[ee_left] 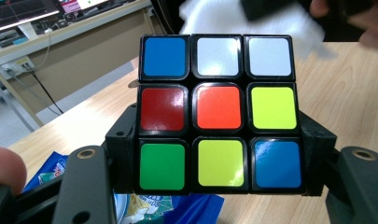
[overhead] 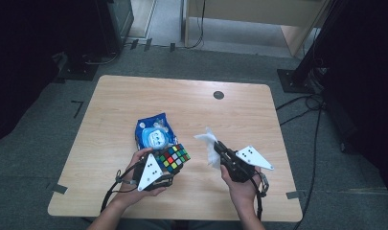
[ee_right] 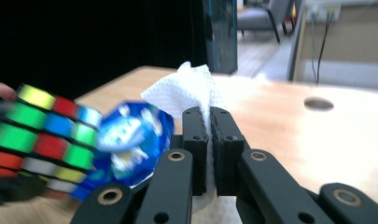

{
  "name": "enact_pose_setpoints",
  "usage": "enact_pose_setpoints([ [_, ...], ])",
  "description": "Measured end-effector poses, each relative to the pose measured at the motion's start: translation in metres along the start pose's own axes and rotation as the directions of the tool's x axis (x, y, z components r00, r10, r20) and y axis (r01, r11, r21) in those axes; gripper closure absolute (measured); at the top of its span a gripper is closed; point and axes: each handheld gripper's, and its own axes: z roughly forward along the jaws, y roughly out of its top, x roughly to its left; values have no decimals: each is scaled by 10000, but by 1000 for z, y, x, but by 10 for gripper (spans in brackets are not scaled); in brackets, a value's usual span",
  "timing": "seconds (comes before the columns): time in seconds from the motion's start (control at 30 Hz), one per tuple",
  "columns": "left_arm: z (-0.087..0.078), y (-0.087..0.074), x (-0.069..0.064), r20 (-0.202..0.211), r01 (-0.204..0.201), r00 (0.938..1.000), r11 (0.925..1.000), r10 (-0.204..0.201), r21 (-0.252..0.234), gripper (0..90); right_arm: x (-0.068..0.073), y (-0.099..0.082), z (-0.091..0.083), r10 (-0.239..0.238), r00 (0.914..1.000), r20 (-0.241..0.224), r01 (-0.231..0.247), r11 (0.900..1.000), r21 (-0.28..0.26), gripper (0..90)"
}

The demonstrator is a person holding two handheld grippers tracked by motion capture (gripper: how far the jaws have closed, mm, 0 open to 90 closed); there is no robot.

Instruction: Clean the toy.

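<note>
The left gripper point(overhead: 164, 168) clamps a multicoloured 3-by-3 plastic puzzle cube point(overhead: 173, 158) between its jaws above the table point(overhead: 124, 100). Just beyond lies a blue wipes packet point(overhead: 154, 131). The right gripper point(overhead: 219, 149) has its jaws pinched narrow on a white crumpled tissue point(overhead: 209, 143).

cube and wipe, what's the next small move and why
Probably bring the wipe across to the cube's near face and start rubbing. The right gripper is shut on the wipe, the left gripper holds the cube off the table, and a gap separates them, with the blue pack behind.
</note>
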Motion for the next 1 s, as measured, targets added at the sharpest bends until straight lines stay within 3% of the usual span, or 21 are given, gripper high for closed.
enact_pose_setpoints([
  [0.27,0,-1,-1,50,25,10000,10000,-25,10,342,-9,-25,27,-259,9981,552,205,9951,968,855],
  [0.37,-1,-1,1,26,104,9999,9999,-104,0,342,-9,-29,32,-472,9965,697,382,9915,1247,855],
  [0.4,-1,-2,1,21,112,9999,9999,-112,-2,342,-9,-32,35,-746,9933,883,616,9879,1423,855],
  [0.53,-2,-1,3,-8,156,9999,9999,-156,-35,342,-12,-36,38,-1005,9873,1227,781,9813,1758,856],
  [0.67,-2,-2,4,-35,168,9999,9999,-168,-23,342,-20,-39,36,-968,9821,1618,634,9778,1999,857],
  [1.0,-1,-2,3,10,161,9999,9999,-161,-7,342,-24,-43,34,-950,9834,1545,599,9742,2175,818],
])
